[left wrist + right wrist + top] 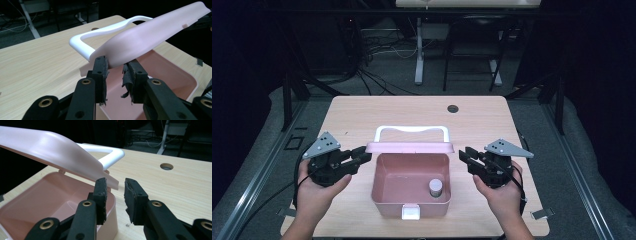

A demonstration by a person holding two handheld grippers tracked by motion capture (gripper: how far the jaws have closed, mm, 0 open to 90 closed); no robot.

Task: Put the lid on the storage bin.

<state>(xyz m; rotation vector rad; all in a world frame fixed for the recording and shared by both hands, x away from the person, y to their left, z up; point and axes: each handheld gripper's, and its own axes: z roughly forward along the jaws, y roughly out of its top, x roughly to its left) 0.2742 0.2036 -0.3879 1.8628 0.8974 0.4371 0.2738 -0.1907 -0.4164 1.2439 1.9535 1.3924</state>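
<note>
A pink box (384, 202) stands open on the wooden table (352, 115), with a small grey-capped jar (435, 187) inside at its right. Its pink lid (409, 147) is raised and tilted, and the white handle (412, 129) lies beyond it. My left gripper (364, 156) is at the lid's left end. In the left gripper view the gripper (116, 66) has its pads against the lid (150, 32) corner. My right gripper (464, 152) sits at the lid's right end. In the right gripper view the gripper (115, 185) is open, and the lid (50, 147) corner is just past its left jaw, with bare table in the gap.
A white latch (410, 213) sticks out of the box's near wall. A round cable hole (453, 108) sits at the table's far edge. Desk legs and cables stand on the floor behind. Dark rails run along both sides of the table.
</note>
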